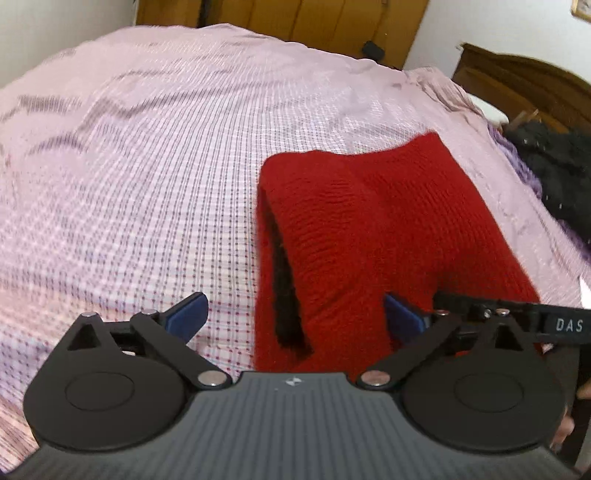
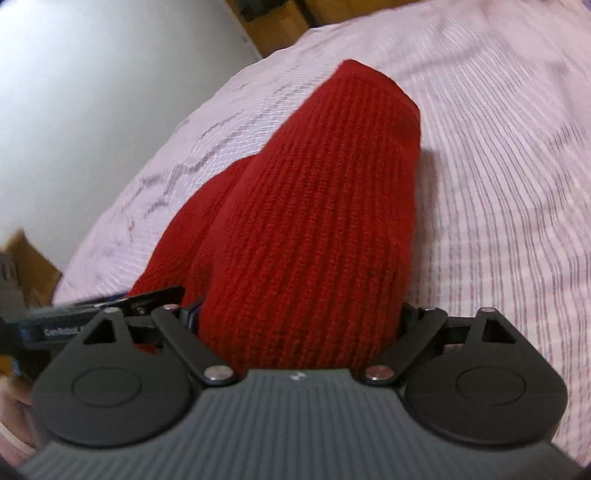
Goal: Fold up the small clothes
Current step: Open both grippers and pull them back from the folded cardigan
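Observation:
A red knitted garment (image 1: pixel 369 229) lies folded into a thick stack on the pink checked bedspread (image 1: pixel 147 166). In the left wrist view its near left corner sits between the fingers of my left gripper (image 1: pixel 295 315). That gripper is open wide: the left blue pad (image 1: pixel 188 314) is over bare bedspread and the right one is over the knit. In the right wrist view the same red garment (image 2: pixel 314 206) bulges up between the fingers of my right gripper (image 2: pixel 301 317) and hides most of both pads. The jaws stand wide and the cloth rests on the bed.
A black garment (image 1: pixel 554 170) and purple cloth lie at the bed's right edge by a wooden headboard (image 1: pixel 517 77). Wooden doors (image 1: pixel 295 22) stand beyond the bed. A white wall (image 2: pixel 92 92) and a cardboard box (image 2: pixel 26 266) are on the other side. A hand (image 2: pixel 11 406) shows beside the grippers.

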{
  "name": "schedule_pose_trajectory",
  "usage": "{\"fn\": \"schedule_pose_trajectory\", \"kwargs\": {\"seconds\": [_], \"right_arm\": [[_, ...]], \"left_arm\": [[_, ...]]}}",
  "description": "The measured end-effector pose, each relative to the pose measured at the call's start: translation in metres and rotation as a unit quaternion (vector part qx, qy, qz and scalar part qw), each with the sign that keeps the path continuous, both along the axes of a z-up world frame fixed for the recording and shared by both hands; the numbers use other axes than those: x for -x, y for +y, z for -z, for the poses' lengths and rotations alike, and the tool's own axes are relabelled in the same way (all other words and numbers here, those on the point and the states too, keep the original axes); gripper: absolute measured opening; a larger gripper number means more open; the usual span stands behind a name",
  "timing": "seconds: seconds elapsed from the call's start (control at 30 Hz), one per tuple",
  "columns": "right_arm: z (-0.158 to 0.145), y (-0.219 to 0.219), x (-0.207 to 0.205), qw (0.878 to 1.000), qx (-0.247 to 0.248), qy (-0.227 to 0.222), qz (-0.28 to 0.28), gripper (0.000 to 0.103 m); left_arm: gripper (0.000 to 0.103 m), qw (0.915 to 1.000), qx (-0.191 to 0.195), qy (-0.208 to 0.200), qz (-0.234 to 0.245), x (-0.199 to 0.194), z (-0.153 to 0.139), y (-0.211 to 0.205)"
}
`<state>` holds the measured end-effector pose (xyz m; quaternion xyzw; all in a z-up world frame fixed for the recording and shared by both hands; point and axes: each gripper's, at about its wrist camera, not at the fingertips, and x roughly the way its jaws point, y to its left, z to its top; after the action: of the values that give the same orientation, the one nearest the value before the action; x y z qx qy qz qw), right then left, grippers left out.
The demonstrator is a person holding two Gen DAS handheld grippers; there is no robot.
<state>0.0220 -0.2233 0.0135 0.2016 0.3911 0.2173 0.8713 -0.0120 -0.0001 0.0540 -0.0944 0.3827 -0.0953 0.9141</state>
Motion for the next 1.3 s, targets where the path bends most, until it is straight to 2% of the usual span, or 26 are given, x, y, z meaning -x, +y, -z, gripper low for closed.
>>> {"fn": "schedule_pose_trajectory", "kwargs": {"seconds": [0.07, 0.27, 0.37, 0.43, 0.5, 0.6, 0.73, 0.87, 1.0, 1.2, 1.3], "right_arm": [[-0.001, -0.006, 0.006, 1.0, -0.018, 0.012, 0.014, 0.092], [-0.016, -0.006, 0.022, 0.999, -0.016, 0.014, 0.049, 0.093], [-0.021, -0.009, 0.036, 0.997, -0.018, 0.015, 0.075, 0.093], [-0.026, -0.009, 0.048, 0.996, -0.015, 0.004, 0.091, 0.093], [-0.032, -0.009, 0.061, 0.995, -0.004, -0.013, 0.099, 0.093], [-0.041, -0.007, 0.076, 0.994, 0.019, -0.04, 0.102, 0.092], [-0.052, 0.002, 0.095, 0.99, 0.057, -0.074, 0.109, 0.091], [-0.053, 0.013, 0.111, 0.986, 0.088, -0.09, 0.105, 0.091], [-0.048, 0.016, 0.117, 0.988, 0.096, -0.084, 0.083, 0.09], [-0.043, 0.014, 0.12, 0.986, 0.113, -0.079, 0.088, 0.09], [-0.04, 0.012, 0.117, 0.987, 0.116, -0.07, 0.091, 0.09]], "left_arm": [[0.102, 0.9999, 0.01, -0.004, -0.007, 0.0, 0.003, 0.0], [0.102, 0.9999, -0.006, -0.01, -0.01, 0.006, -0.006, -0.003], [0.102, 0.9997, -0.003, -0.001, -0.024, 0.009, -0.011, -0.001], [0.102, 0.9992, 0.004, 0.012, -0.039, 0.014, -0.016, 0.001], [0.102, 0.9992, 0.002, 0.008, -0.04, 0.021, -0.023, 0.001], [0.103, 0.9989, -0.029, -0.013, -0.035, 0.036, -0.035, -0.003], [0.103, 0.9983, -0.046, -0.007, -0.035, 0.052, -0.042, -0.006], [0.103, 0.9979, -0.047, 0.011, -0.043, 0.064, -0.038, -0.007], [0.103, 0.9966, -0.06, 0.038, -0.042, 0.067, -0.027, -0.012], [0.103, 0.9945, -0.071, 0.065, -0.04, 0.065, -0.014, -0.022], [0.103, 0.9939, -0.081, 0.065, -0.038, 0.063, -0.012, -0.027]]}}
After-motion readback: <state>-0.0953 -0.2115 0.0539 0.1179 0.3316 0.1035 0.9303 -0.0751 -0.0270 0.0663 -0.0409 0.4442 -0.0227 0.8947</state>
